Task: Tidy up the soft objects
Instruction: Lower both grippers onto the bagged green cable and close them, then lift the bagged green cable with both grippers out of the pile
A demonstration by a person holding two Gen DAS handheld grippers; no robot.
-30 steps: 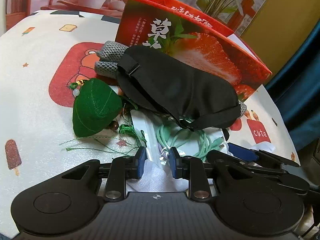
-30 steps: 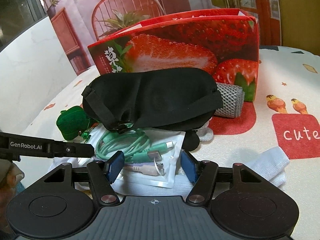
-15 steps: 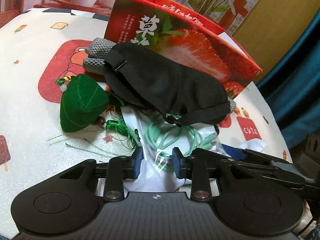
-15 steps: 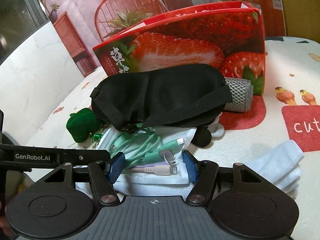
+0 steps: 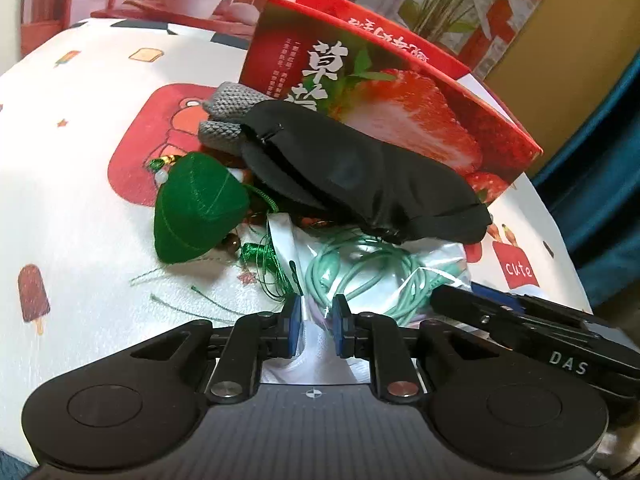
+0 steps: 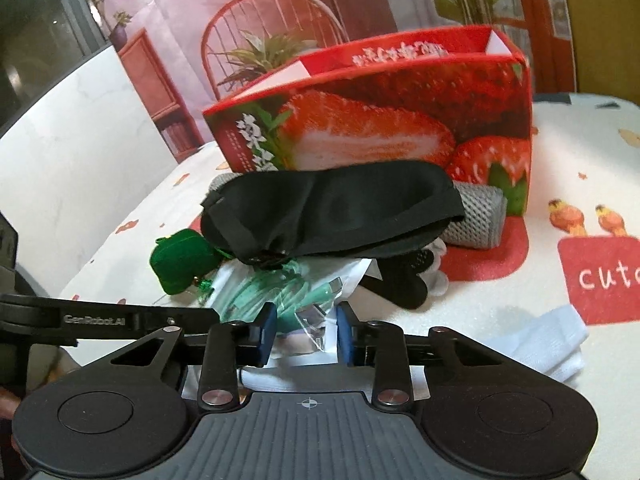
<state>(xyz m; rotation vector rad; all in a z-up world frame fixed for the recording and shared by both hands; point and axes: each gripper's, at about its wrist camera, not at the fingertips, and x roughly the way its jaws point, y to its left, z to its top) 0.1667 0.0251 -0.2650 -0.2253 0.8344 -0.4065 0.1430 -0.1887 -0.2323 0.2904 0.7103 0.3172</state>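
Tilting downward, both tongs, left (image 5: 316, 322) and right (image 6: 306, 330), have just narrowed, pinching the clear cable bag (image 5: 360, 272).

Left gripper (image 5: 316, 322) pinching clear bag (image 5: 360, 276), black eye mask (image 5: 360, 176) behind

Matt cloth eye mask (image 5: 360, 176), glossy cardboard box (image 5: 400, 92)

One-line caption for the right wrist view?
Right gripper pinching clear plastic cable bag beneath black sleep mask, before strawberry-printed box.
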